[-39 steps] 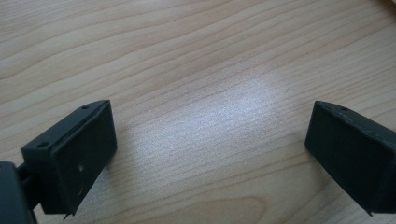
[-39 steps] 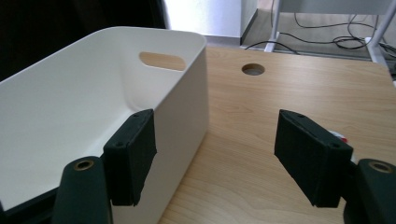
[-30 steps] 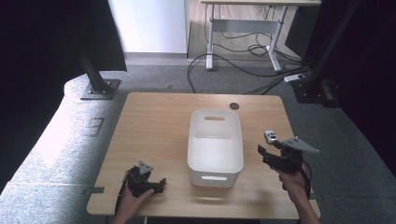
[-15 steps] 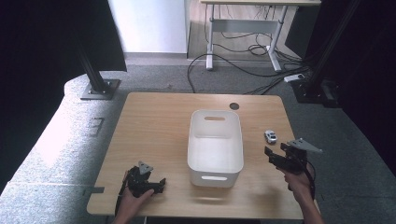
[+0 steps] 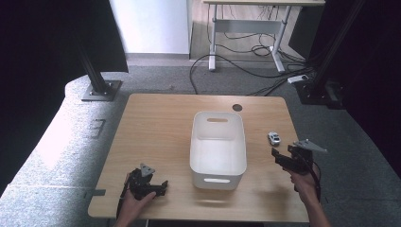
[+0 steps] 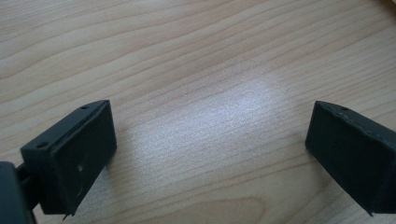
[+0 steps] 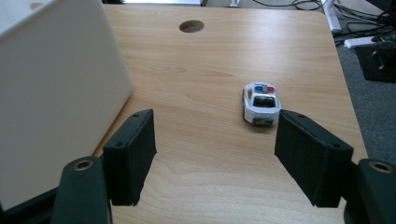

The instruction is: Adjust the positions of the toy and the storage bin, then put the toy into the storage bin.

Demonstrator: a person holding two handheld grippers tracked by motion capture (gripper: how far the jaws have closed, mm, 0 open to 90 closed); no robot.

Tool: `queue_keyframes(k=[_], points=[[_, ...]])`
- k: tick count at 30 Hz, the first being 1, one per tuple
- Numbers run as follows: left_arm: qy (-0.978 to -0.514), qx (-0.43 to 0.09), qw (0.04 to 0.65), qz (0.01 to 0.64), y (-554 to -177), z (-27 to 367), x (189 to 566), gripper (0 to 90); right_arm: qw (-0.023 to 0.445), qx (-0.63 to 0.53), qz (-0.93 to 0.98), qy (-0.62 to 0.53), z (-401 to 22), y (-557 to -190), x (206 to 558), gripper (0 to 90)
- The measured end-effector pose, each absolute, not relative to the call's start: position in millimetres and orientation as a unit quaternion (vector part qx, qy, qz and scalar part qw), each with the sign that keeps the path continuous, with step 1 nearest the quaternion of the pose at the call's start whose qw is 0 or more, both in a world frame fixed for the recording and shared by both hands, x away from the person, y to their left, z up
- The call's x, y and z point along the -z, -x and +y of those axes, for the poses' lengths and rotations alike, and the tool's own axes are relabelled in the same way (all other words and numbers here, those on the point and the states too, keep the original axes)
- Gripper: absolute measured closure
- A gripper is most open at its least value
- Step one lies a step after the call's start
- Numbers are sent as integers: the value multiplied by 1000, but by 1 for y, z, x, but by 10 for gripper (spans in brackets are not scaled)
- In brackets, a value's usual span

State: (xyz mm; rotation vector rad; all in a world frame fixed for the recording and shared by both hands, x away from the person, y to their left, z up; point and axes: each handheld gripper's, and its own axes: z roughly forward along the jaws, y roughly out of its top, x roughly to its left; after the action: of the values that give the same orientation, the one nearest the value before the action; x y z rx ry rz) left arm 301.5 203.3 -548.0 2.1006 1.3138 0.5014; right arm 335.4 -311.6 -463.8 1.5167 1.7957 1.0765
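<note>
Right gripper (image 5: 279, 158) sits near the table's right edge, jaws spread wide, nothing between them. Toy police car (image 7: 260, 103) is on the table (image 5: 156, 127) just ahead of it, wheels down, rear end facing the gripper. In the right gripper view the car is just beyond the tip of the jaw on that view's right, off the centerline; not touching either jaw. From the high view the car (image 5: 273, 137) lies to the right of the white bin (image 5: 218, 169), apart from it, roughly level with the bin's middle. Bin stands upright mid-table, open top, handle slots at both ends, looks empty inside. Round cable hole (image 5: 237, 107) in the tabletop beyond the bin's far right corner.

Left gripper (image 5: 158, 185) is at the front-left of the table, held low. Left gripper view: jaws wide apart over bare wood, gripping nothing.
</note>
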Motion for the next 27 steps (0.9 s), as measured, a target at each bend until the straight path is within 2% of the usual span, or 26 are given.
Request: queue_keyframes(k=[27], points=[[-792,-189,302,496,-301,203,548,19,280,-357,667,-591,-330,-369,488,278]])
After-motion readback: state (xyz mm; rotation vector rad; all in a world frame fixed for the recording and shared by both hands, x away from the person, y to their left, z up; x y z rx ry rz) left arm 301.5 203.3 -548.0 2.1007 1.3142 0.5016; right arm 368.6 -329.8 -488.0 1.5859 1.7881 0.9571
